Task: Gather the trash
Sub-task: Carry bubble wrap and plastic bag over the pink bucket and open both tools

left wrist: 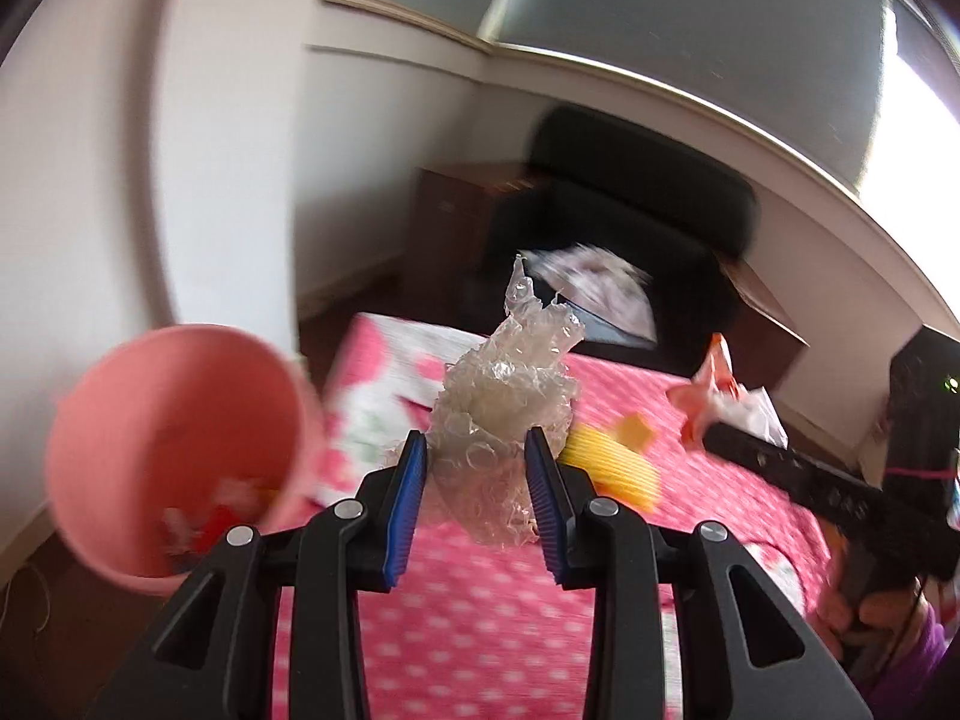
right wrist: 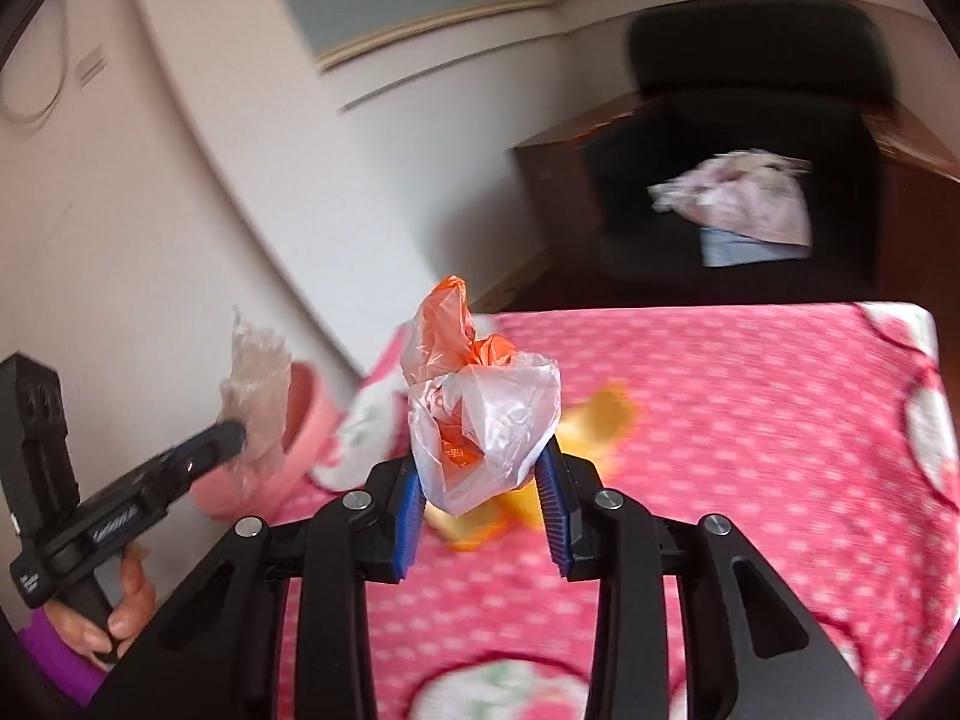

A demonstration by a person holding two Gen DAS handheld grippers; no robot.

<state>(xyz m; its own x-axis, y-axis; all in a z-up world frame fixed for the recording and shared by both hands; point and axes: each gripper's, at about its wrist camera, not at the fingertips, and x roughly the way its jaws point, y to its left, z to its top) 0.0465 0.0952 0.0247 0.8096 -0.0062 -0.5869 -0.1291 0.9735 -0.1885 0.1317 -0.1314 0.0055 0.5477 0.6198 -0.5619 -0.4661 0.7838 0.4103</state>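
Observation:
My left gripper [left wrist: 477, 450] is shut on a crumpled wad of clear bubble wrap [left wrist: 510, 396] and holds it above the pink bedspread [left wrist: 480, 612], just right of a pink bin [left wrist: 174, 450] with some scraps inside. My right gripper [right wrist: 480, 456] is shut on a crumpled white and orange plastic bag [right wrist: 480, 414], also held above the bedspread [right wrist: 750, 420]. In the right wrist view the left gripper [right wrist: 240, 432] with its wrap [right wrist: 255, 384] is at the pink bin [right wrist: 306, 420]. A yellow ridged item [left wrist: 612, 468] lies on the bed.
A black chair [left wrist: 630, 240] with crumpled cloth [right wrist: 744, 198] on it stands beyond the bed, with a brown cabinet [left wrist: 456, 204] behind. White walls close in on the left. The frames are motion-blurred.

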